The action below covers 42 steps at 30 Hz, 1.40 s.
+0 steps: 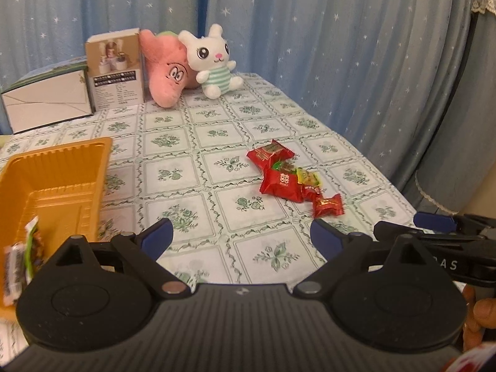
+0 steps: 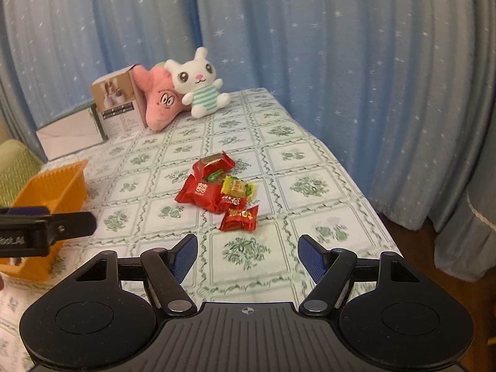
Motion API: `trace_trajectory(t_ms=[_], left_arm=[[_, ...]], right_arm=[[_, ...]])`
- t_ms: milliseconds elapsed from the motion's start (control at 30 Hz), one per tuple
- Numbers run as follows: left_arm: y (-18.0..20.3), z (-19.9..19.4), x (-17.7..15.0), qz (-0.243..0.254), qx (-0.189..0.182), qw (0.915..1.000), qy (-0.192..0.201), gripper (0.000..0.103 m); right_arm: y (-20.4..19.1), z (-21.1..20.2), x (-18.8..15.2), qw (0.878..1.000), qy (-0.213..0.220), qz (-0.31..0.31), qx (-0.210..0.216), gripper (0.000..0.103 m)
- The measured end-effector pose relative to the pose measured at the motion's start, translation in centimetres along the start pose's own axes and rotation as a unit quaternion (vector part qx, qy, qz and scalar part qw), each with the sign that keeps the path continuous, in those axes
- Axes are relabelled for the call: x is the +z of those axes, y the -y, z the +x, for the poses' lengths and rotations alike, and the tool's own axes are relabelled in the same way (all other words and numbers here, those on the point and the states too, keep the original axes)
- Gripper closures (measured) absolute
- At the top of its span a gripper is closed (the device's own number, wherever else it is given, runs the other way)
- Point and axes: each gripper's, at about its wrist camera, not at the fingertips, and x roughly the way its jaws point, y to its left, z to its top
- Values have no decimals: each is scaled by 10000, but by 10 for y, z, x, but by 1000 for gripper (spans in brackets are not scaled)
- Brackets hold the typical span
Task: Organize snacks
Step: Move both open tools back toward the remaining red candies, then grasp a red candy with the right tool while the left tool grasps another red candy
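A heap of wrapped snacks (image 1: 291, 176) lies on the table, mostly red packets with a small yellow one (image 2: 238, 187) on top and a small red candy (image 2: 239, 219) nearest me. An orange plastic tray (image 1: 52, 183) sits at the left and holds two or three snack packets (image 1: 21, 257) in its near corner. My left gripper (image 1: 241, 235) is open and empty, between tray and heap. My right gripper (image 2: 247, 255) is open and empty, just short of the small red candy. The tray also shows in the right wrist view (image 2: 52, 195).
A pink plush (image 1: 167, 71), a white bunny plush (image 1: 214, 62), a brown carton (image 1: 116, 68) and a white box (image 1: 46, 102) stand at the table's back. Blue star curtains hang behind and to the right. The table's right edge (image 2: 356, 179) drops off beside the heap.
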Motion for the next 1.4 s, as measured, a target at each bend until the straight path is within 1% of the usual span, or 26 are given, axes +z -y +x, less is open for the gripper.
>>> trace_trajectory(t_ms=[167,333,467,533,733,767,833,1000,1200,1233,1333,1400], left_arm=[[-2,35,6,33,16,9999,-111,9],[-4,60,12,-30,-8,9999,-143,9],[-6,73,14,-47,-44,9999,-157,9],[-7,79,14,-55,-53,9998,-171,9],[-11,92,12,-116,-69,9997,-225,9],[-12,94,12,-128,-76,9996,-238,9],[-12,96,12,-130,-96,9996,-243,9],[-10,101,14,-100,-174,9995,-239,9],[-4,117,19,-19,-432,9988,-217,9],[-2,122,20,-29,-487,9986,-227,10],[1,138,26,-70,-611,9976,-311,16],[3,147,30,-147,-711,9968,-342,17]], right_arm=[[1,39,7,9997,-99,-195,91,31],[2,76,13,9988,-278,-347,185,33],[4,103,17,9979,-473,-347,276,41],[6,112,19,9979,-488,-304,310,44],[2,127,21,9972,-542,-401,309,66],[0,128,20,9969,-581,-437,297,75],[-4,126,19,9966,-606,-511,225,80],[1,120,22,9978,-544,-302,213,81],[5,106,27,9989,-407,-232,68,81],[7,107,28,9990,-407,-189,47,81],[15,107,31,9991,-422,5,-11,81],[21,109,33,9989,-459,122,-51,81]])
